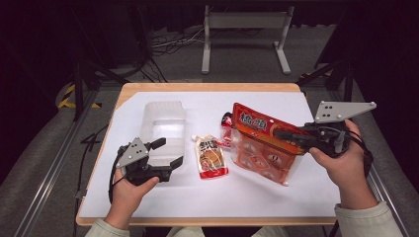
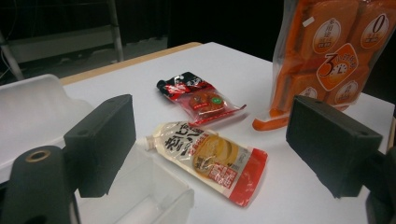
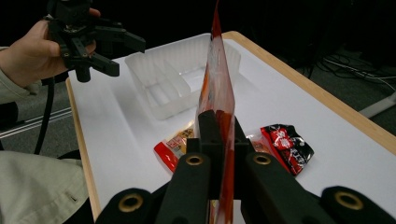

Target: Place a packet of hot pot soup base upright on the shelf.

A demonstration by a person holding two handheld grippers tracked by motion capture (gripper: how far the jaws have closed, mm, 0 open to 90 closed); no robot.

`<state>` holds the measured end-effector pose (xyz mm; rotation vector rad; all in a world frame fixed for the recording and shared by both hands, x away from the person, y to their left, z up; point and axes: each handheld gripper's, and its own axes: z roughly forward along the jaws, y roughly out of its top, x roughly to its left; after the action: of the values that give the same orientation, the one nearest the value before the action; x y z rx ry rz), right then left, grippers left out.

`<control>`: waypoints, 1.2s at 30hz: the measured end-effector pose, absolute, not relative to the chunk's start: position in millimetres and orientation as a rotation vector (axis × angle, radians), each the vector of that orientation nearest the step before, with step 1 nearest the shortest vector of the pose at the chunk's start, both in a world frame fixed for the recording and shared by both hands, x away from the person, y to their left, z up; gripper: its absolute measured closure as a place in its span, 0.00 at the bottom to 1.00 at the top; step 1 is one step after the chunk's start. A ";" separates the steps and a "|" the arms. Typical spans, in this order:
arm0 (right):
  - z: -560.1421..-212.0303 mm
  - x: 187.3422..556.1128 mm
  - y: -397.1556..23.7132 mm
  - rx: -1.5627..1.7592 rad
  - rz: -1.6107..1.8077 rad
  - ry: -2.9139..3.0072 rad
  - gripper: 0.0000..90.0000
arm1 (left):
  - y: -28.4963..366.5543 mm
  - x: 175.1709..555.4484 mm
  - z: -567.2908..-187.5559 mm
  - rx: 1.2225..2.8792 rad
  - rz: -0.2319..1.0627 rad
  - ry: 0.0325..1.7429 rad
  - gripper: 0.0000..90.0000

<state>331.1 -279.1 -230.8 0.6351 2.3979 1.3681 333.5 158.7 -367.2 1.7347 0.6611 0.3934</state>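
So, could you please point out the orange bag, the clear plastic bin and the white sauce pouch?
orange bag (image 1: 262, 143), high view, on its clear front panel.
clear plastic bin (image 1: 163, 121), high view, on its far half.
white sauce pouch (image 2: 210, 161), left gripper view, on its printed middle.

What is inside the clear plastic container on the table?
The clear plastic container looks empty: the right gripper view shows a bare floor and a divider. In the high view the open left tool hangs before its near end, so that corner is partly covered.
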 end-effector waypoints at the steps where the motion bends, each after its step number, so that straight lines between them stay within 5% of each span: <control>1: -228.3 332.6 -274.1 0.618 1.374 2.404 1.00 | 156.2 335.2 -366.3 1.728 0.386 0.657 0.19; 23: -212.6 342.9 -232.9 0.488 1.426 2.432 1.00 | 114.5 360.9 -364.5 1.765 0.198 0.489 0.04; 36: -213.8 344.5 -213.4 0.433 1.474 2.454 1.00 | 90.0 377.0 -362.0 1.763 0.165 0.448 0.04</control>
<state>344.5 -213.4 -213.8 0.4331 2.4543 1.4737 377.0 90.0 -362.0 1.7635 0.4484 0.1647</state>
